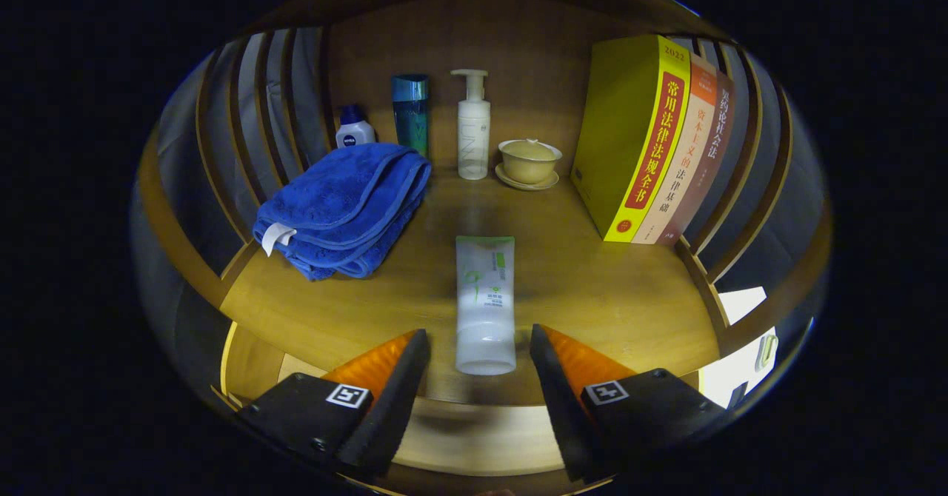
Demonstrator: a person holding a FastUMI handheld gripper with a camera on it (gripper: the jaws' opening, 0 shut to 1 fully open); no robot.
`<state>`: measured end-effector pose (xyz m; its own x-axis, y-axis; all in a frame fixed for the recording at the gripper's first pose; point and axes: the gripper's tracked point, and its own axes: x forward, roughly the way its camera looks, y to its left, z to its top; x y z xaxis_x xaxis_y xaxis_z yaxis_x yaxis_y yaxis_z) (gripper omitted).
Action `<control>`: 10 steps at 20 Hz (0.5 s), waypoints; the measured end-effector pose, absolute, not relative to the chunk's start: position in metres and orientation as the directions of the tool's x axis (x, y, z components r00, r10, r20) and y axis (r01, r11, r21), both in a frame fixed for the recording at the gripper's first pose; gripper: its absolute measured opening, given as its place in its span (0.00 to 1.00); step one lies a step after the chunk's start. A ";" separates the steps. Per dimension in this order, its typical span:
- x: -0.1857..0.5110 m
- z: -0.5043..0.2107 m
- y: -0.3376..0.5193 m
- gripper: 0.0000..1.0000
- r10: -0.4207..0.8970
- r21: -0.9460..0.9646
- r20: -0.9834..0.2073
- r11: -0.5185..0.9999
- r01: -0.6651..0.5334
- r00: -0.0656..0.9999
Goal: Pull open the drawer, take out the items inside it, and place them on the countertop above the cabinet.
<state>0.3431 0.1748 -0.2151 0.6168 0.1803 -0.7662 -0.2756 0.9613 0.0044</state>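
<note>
White squeeze tube (485, 303) lies flat on the wooden countertop (592, 281), cap end toward the camera, long axis in line with the fingers. Its cap end sits in the gap between the two fingertips. Gripper (479, 348) is spread wide; neither finger touches the tube, with bare wood visible on each side of it.

Judgement on step: the tube lies on the countertop above the cabinet, and the fingers stand apart from it, so this reads as the release at the end of a placement. Whether the drawer below holds more items cannot be told; a pale edge under the countertop's front lip may be the cabinet or drawer front, not certain.

Next move, as judged: draw the gripper straight back along the tube's axis so the fingers clear the cap without nudging it. The tube is round and could roll sideways if clipped.

Surroundings: folded blue towel (344, 211) near the tube's far end. Behind it a small white bottle with blue cap (355, 129) and a tall teal bottle (411, 111). White pump bottle (472, 129) and lidded tea bowl on a saucer (528, 163) at the back wall. Three upright books (652, 141) to the other side.
</note>
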 end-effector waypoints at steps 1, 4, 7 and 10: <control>0.342 -0.208 0.177 0.94 0.185 0.007 -0.752 0.962 -0.273 0.632; 0.341 -0.173 0.186 0.95 0.227 0.030 -0.662 0.960 -0.277 0.714; 0.336 -0.115 0.191 0.95 0.253 0.044 -0.506 0.962 -0.269 0.825; 0.309 -0.069 0.190 0.95 0.250 0.014 -0.366 0.965 -0.263 0.897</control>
